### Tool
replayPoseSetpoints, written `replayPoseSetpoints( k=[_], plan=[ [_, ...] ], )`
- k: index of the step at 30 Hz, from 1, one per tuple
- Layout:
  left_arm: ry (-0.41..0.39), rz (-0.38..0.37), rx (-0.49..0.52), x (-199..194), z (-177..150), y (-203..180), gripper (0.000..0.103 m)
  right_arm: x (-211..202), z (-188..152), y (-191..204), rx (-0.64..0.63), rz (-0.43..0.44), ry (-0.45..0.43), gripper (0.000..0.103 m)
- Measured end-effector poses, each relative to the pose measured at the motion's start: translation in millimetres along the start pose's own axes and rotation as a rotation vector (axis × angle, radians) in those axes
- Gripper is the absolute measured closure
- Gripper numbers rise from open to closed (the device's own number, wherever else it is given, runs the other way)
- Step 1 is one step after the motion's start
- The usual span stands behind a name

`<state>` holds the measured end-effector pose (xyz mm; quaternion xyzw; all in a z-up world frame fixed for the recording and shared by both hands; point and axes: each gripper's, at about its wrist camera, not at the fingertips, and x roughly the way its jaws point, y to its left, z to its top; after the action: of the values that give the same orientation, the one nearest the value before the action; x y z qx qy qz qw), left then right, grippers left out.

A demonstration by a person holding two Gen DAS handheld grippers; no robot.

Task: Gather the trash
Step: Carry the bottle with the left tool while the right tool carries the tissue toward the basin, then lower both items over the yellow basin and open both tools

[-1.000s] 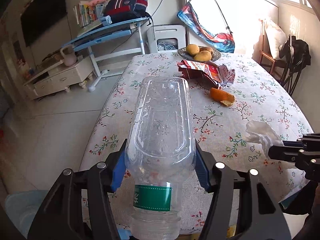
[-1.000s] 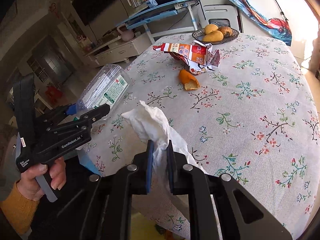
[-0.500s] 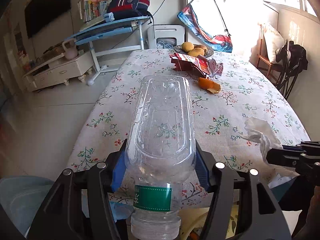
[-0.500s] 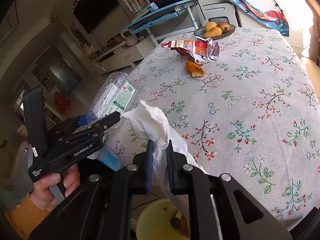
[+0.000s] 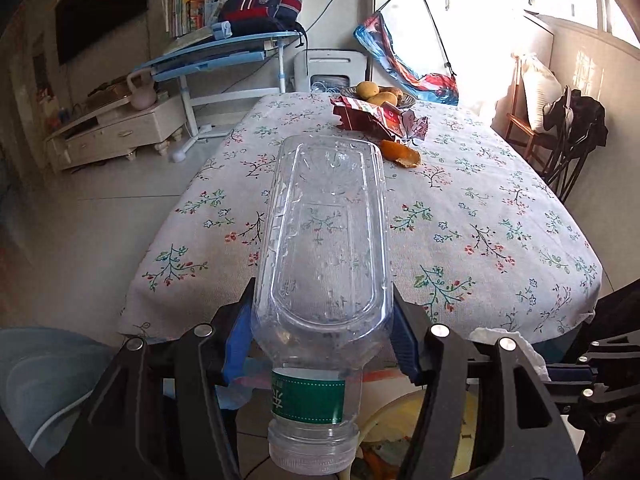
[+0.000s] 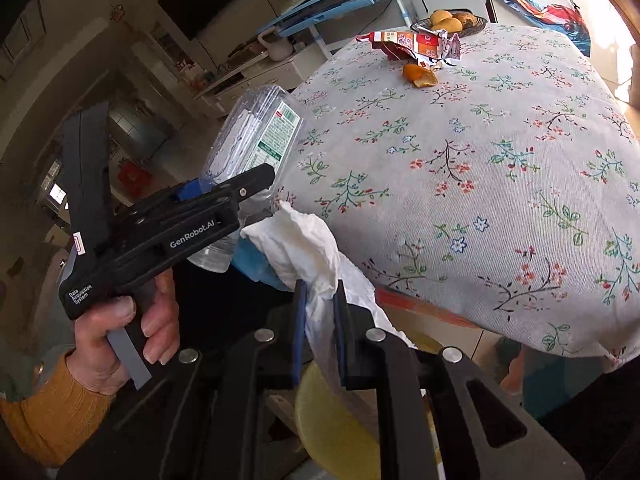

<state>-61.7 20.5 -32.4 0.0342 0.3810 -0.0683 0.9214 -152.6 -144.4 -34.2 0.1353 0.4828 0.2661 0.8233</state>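
Note:
My left gripper [image 5: 322, 336] is shut on a clear empty plastic bottle [image 5: 324, 240] with a green label, held off the near edge of the table; the bottle also shows in the right wrist view [image 6: 256, 136]. My right gripper [image 6: 318, 312] is shut on a crumpled white tissue [image 6: 300, 240], held below the table's edge above a yellow bin [image 6: 332, 420]. The bin also shows under the left gripper [image 5: 392, 420]. On the table lie an orange peel [image 5: 400, 152] and a red snack wrapper [image 5: 372, 118].
The table has a floral cloth [image 5: 480, 220]. A bowl of fruit [image 5: 378, 94] stands at its far end. A blue desk [image 5: 224, 56] and a white cabinet [image 5: 112, 132] stand beyond on the left. A chair with dark clothes [image 5: 572, 128] stands on the right.
Both grippers have drawn back from over the table to beyond its near edge and lower, each still holding its item. The yellow bin has come into view below them.

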Motion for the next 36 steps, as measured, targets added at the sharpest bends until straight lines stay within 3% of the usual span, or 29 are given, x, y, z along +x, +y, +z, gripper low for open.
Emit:
replayPoseSetpoints(
  k=[13,22,24,26,30,36],
  plan=[
    [0.013,-0.04,0.023,-21.2,-27.5,-16.5,0.046,33.6,-45.3,7.4,-0.039,-0.093,0.219,0.089],
    [0.023,-0.063,0.055,-36.6,-46.4,-30.2,0.046,42.1,-58.4,6.6,-0.064,-0.139,0.286,0.089],
    [0.028,-0.07,0.063,-39.1,-49.8,-32.8,0.046,42.7,-61.3,6.1,-0.064,-0.151,0.298,0.079],
    [0.032,-0.076,0.072,-41.2,-53.7,-36.2,0.046,40.9,-61.5,6.0,-0.063,-0.166,0.29,0.068],
    [0.041,-0.086,0.098,-45.6,-62.6,-44.3,0.046,30.4,-57.7,3.5,-0.04,-0.173,0.237,0.061],
    [0.058,-0.098,0.148,-47.1,-73.1,-56.2,0.046,-4.9,-43.1,2.0,0.013,-0.167,0.055,0.052]
  ],
)
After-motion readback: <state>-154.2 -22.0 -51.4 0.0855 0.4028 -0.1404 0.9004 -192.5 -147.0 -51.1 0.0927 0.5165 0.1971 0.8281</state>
